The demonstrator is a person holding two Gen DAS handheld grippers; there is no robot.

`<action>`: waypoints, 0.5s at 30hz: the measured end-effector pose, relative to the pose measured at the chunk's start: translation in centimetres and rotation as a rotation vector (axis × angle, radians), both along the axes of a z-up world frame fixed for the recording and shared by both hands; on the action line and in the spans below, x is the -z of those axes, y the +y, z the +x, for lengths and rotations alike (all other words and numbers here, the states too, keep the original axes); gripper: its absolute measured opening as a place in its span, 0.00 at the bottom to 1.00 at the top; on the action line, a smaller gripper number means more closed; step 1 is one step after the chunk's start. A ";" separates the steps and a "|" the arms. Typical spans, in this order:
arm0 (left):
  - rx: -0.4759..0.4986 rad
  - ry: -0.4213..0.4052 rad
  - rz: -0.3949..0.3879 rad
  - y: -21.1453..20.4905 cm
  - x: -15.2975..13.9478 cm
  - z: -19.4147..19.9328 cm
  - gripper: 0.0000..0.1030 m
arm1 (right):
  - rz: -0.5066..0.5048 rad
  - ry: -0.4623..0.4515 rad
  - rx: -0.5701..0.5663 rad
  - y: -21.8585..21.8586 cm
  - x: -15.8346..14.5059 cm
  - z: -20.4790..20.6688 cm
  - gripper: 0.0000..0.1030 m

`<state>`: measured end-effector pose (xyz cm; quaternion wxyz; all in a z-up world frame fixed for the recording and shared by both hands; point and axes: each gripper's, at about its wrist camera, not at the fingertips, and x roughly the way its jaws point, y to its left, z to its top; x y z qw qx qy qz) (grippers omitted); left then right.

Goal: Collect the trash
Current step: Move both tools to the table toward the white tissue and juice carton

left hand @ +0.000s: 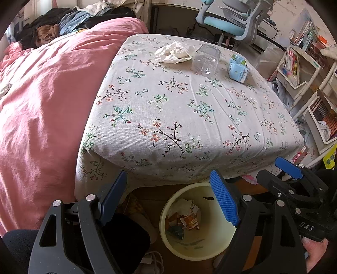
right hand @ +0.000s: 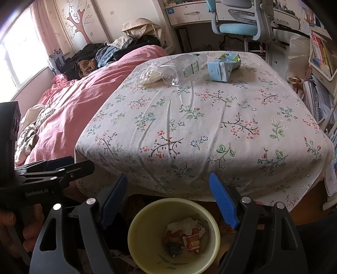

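A crumpled white tissue, a clear plastic bottle lying on its side and a light blue carton lie at the far end of the floral-cloth table. They also show in the right wrist view: the tissue, the bottle, the carton. A pale yellow bin with paper scraps stands on the floor below the near table edge, also in the right wrist view. My left gripper is open and empty above the bin. My right gripper is open and empty above it too.
A bed with a pink duvet and piled clothes runs along the table's left side. A blue office chair stands behind the table. White book racks stand at the right. The right gripper's body shows in the left wrist view.
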<state>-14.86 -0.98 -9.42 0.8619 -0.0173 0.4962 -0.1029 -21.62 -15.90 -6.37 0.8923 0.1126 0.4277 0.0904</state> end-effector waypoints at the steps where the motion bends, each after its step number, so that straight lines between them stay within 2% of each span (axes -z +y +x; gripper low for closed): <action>1: -0.002 0.001 -0.002 0.0 0.0 0.0 0.76 | 0.000 0.000 -0.001 0.0 0.0 0.0 0.75; 10: -0.021 -0.026 -0.010 0.6 -0.6 0.1 0.76 | -0.001 -0.009 0.006 -0.1 -0.4 0.4 0.77; 15: -0.054 -0.066 -0.038 1.6 -1.9 0.9 0.76 | -0.005 -0.083 0.038 -1.5 -3.2 2.0 0.80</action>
